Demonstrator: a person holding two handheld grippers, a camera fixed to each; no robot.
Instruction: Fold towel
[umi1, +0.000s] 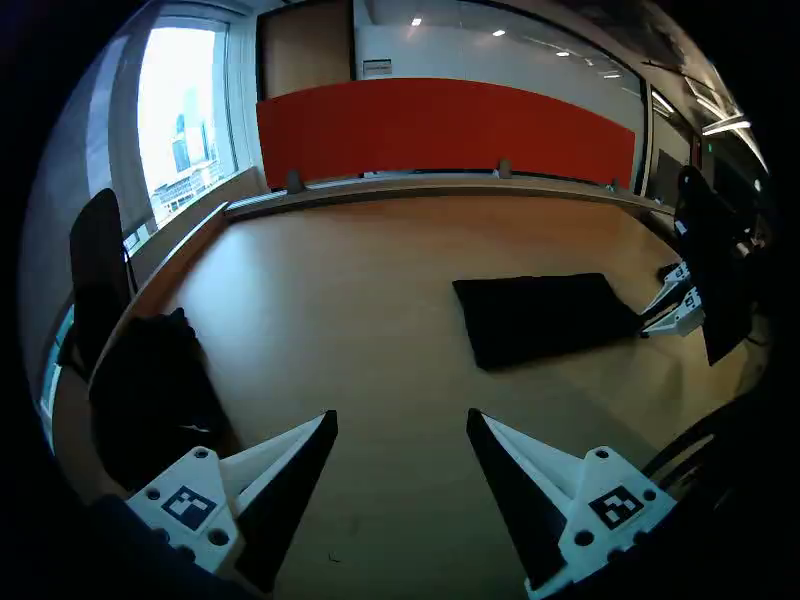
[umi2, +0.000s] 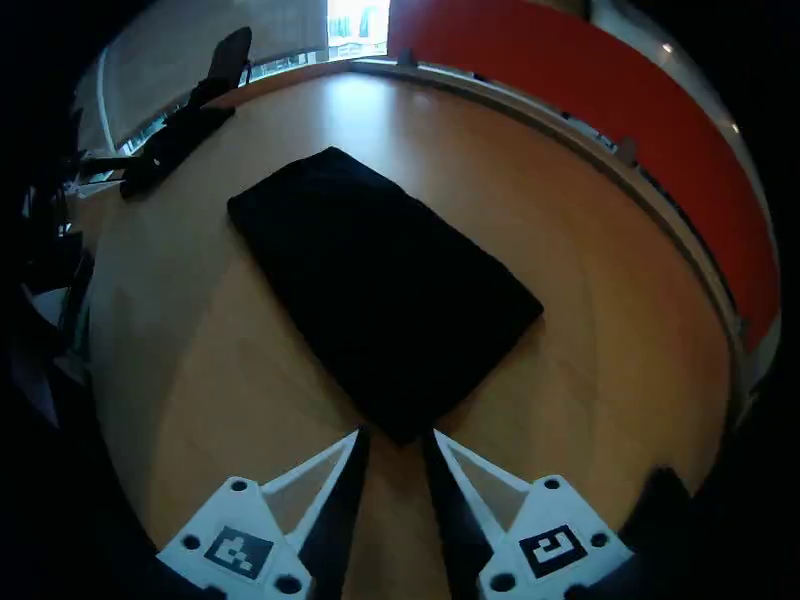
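Left gripper view: left gripper (umi1: 400, 420) has its tongs wide apart over bare table (umi1: 330, 300), nothing between them. Each finger carries a square black-and-white marker (umi1: 188, 505), a coded pattern with no letters. A small sign (umi1: 378, 67) on the far wall is too small to read.

Towel (umi1: 545, 315) is black and plain, lying flat on the table right of centre, well ahead of the left gripper. It shows as a rough rectangle with no visible print or label.

Right gripper (umi1: 645, 320) sits at the towel's right corner, its white fingers on or just at the edge. I can't tell contact from here. Whatever holds it is a dark shape, cut off at the rim.

Red partition (umi1: 445, 130) runs along the table's far edge, with a window (umi1: 180, 130) at left. A chair (umi1: 100, 265) and a dark bundle (umi1: 155, 390) at the left edge are too dark to make out.

Right gripper view: right gripper (umi2: 395, 435) has its tongs narrowly apart, with a gap visible. The towel's (umi2: 385, 290) near corner lies between the tips. I see no clear pinch. The towel lies diagonally, flat and smooth, with crisp edges. The markers here are again patterns only. The far left is dim clutter, unreadable.
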